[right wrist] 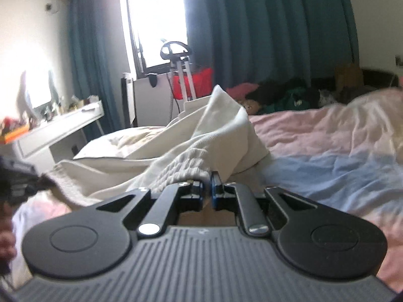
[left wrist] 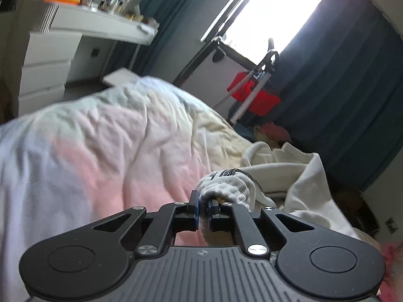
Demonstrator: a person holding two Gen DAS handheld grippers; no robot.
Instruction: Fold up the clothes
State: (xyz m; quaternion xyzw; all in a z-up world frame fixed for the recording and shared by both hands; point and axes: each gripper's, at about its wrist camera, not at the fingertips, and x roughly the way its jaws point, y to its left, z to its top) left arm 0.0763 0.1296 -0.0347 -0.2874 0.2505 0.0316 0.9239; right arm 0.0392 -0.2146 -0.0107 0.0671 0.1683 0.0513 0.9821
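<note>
Left tongs (left wrist: 203, 202) (right view only) pinching garment (left wrist: 228, 185)

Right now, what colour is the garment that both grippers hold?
Cream-white garment, seen best in the right wrist view.

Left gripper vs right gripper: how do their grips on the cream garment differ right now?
The left gripper pinches the ribbed elastic waistband at its end, fabric bunched; the right gripper clamps further along the same band, where the cream garment rises in a peak behind. The left sits over pink bedding; the right over blue-and-pink. Both are shut on the garment.
</note>
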